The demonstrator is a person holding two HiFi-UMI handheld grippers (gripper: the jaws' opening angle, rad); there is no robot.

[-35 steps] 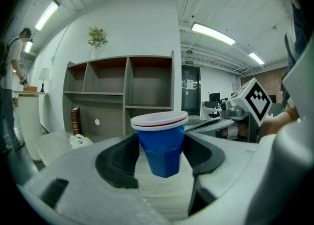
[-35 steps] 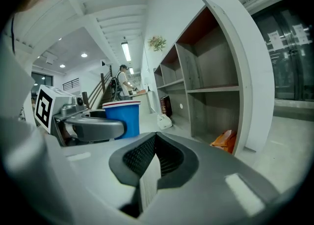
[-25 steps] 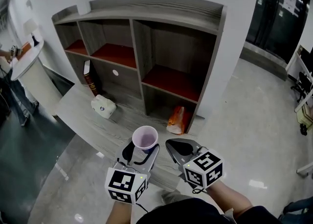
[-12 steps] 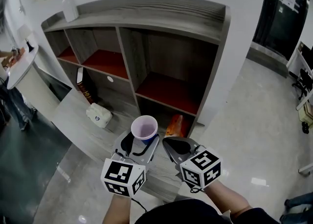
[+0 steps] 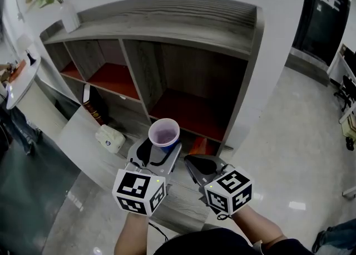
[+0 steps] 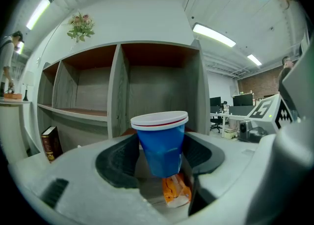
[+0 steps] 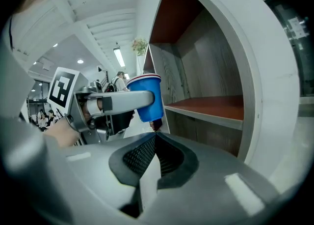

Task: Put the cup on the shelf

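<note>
Near the shelf (image 5: 183, 23), left gripper (image 5: 159, 152) clamps blue cup (image 5: 164, 132).

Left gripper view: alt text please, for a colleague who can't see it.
The left gripper holds an upright blue cup before an open grey shelf unit. An orange packet shows below the cup; a book stands at lower left.

Cup (image 5: 164, 135): blue plastic, white rim with thin red line, empty, upright. Clamped at its lower body between left claw (image 5: 159, 151) jaws, held in air. Sits just in front of shelf (image 5: 194, 25), right-hand column, by front edge of its lower red board. Shelf: grey wood, open compartments.
</note>
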